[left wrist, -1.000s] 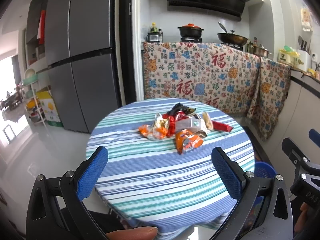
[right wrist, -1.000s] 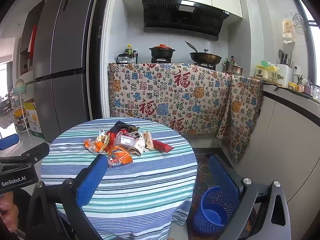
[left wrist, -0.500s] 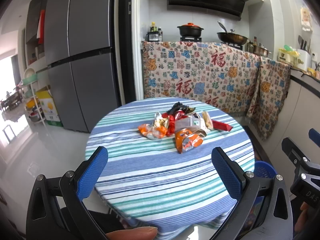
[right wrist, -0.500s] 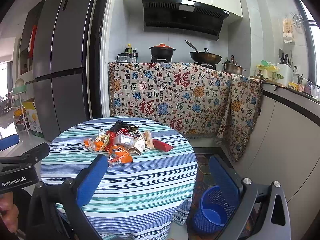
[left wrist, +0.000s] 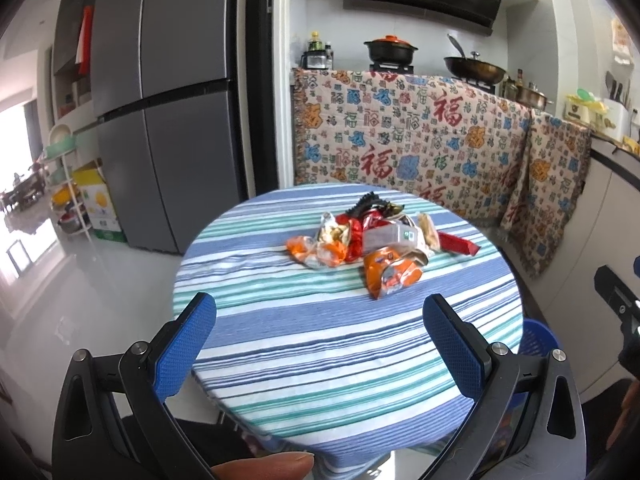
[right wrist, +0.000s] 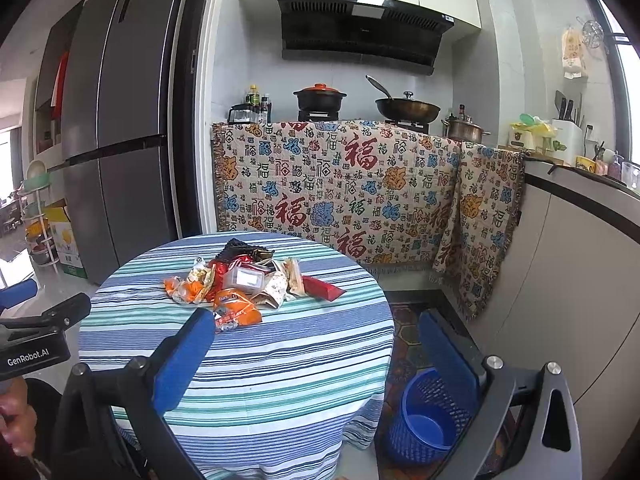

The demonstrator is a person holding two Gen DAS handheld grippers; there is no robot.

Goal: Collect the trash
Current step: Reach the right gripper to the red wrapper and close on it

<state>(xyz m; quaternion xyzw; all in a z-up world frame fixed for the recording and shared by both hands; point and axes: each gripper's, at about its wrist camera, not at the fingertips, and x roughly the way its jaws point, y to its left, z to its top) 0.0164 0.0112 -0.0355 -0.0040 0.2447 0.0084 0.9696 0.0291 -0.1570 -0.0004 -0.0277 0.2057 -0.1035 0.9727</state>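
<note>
The blue mesh basket (right wrist: 424,420) stands on the floor at the tabletop's (right wrist: 280,360) 4 o'clock side, showing only its bare blue bottom. The trash pile (left wrist: 376,240) of crumpled orange, red, white and black wrappers lies on the striped tabletop toward 12 o'clock. The left tongs (left wrist: 320,320) and right tongs (right wrist: 316,340) are both spread wide, holding nothing. The right tongs partly hide the basket.

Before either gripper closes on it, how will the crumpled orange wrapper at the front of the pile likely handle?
The orange wrapper looks like thin crinkled foil, so probably light and floppy, crushing between the fingers. Its glossy surface may slip. It lies apart from the pile's middle, so likely lifts alone.
</note>
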